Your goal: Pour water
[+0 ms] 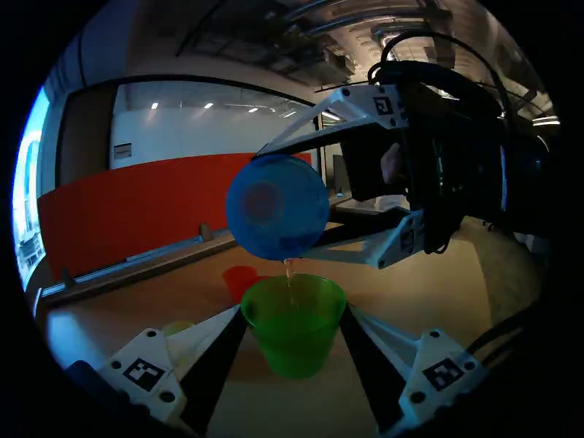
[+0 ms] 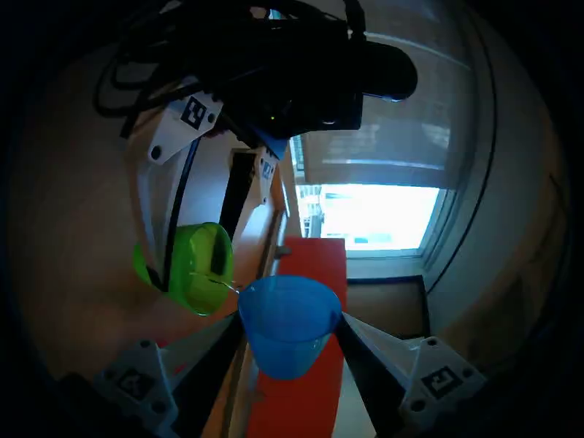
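Note:
A green cup point(image 1: 294, 327) stands upright between the fingers of my left gripper point(image 1: 292, 343), which is shut on it above the wooden table point(image 1: 423, 285). My right gripper point(image 2: 290, 343) is shut on a blue cup point(image 2: 289, 330). In the left gripper view the blue cup point(image 1: 277, 207) is tipped on its side just above the green one, held by the right gripper point(image 1: 321, 197), and a thin stream of water point(image 1: 290, 281) runs from its rim into the green cup. The green cup point(image 2: 191, 267) and the left gripper point(image 2: 197, 241) holding it also appear in the right gripper view.
A small red cup point(image 1: 239, 280) stands on the table behind the green one, and a yellowish cup point(image 1: 175, 330) sits at the near left. A red wall panel point(image 1: 124, 212) and a rail point(image 1: 139, 263) run along the table's far edge. A bright window point(image 2: 372, 217) lies ahead.

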Motion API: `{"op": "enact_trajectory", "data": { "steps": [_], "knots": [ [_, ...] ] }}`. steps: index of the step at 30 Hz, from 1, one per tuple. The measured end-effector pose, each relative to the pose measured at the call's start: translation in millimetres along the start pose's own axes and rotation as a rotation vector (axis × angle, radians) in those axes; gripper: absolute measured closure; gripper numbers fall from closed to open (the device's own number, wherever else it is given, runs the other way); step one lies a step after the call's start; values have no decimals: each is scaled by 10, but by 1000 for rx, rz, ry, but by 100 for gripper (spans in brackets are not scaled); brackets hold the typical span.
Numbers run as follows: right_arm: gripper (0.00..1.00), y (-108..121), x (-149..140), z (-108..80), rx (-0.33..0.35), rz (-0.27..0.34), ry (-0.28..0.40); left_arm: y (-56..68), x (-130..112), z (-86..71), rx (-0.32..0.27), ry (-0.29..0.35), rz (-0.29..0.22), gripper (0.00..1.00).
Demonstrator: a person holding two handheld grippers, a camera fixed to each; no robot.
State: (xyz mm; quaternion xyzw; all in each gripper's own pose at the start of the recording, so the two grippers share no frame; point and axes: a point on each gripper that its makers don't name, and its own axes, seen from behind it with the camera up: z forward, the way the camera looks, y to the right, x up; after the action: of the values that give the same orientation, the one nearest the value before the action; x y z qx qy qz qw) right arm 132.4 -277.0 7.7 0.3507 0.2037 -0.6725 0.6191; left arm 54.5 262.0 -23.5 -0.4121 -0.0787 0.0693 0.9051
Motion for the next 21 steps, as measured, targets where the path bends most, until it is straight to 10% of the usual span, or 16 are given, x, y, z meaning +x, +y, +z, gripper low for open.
{"op": "enact_trajectory", "data": {
  "steps": [21],
  "knots": [
    [10, -3, 90, -39, -5, -72, 3, 19, 8, 7, -3, -1, 2, 13]
  ]
}}
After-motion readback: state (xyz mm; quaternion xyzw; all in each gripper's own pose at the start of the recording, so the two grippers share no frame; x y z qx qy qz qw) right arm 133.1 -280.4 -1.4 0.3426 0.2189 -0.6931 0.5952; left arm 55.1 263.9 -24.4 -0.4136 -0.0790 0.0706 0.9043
